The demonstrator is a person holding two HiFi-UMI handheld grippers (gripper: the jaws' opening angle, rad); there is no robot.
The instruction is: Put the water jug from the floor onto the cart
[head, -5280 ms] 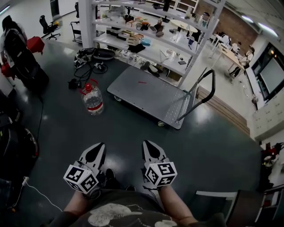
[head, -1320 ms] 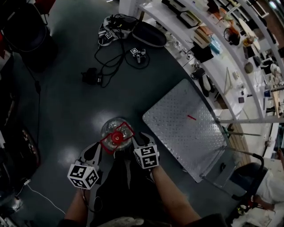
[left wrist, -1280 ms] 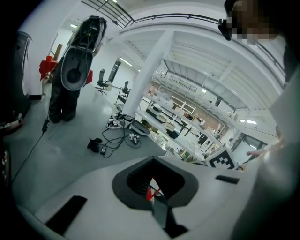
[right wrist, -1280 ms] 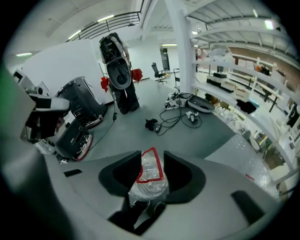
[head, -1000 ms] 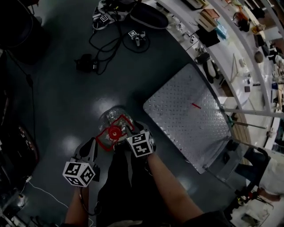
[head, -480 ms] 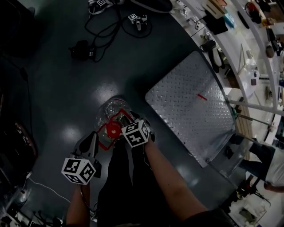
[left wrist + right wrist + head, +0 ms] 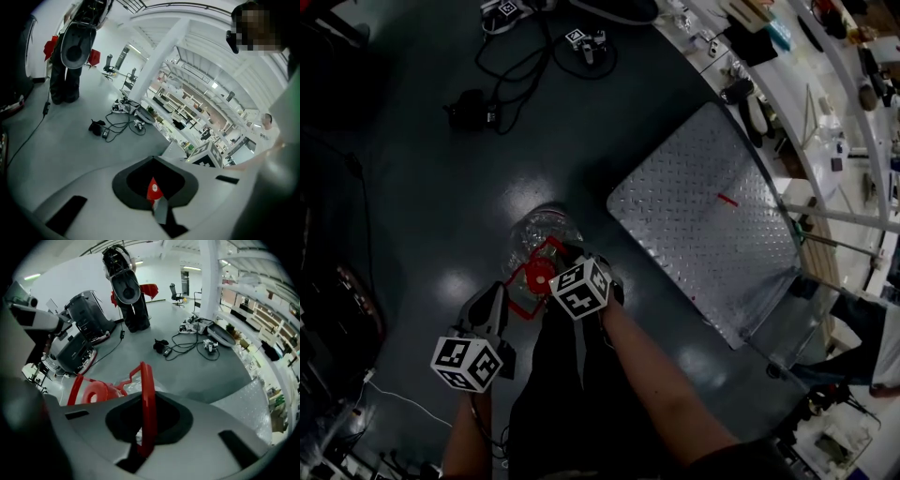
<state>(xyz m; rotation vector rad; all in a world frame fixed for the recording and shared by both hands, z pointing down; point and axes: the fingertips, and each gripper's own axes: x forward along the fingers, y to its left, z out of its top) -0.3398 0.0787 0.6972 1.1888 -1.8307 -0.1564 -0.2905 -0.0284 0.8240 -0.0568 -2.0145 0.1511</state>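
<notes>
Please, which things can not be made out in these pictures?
- Water jug body and fill level: the head view looks down on it; the red handle and the right gripper, shut on that handle, cover it.
- Left gripper view: the left gripper has closed jaws that hide the jug; only a red sliver shows between them.
- Cart wheels: under its deck, head view.
- Things on the shelves: too small.

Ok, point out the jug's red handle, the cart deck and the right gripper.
red handle [image 7: 148,399], right gripper view, its upright bar.
cart deck [image 7: 703,211], head view, bare tread plate.
right gripper [image 7: 144,448], right gripper view, where its jaws pinch the handle.
</notes>
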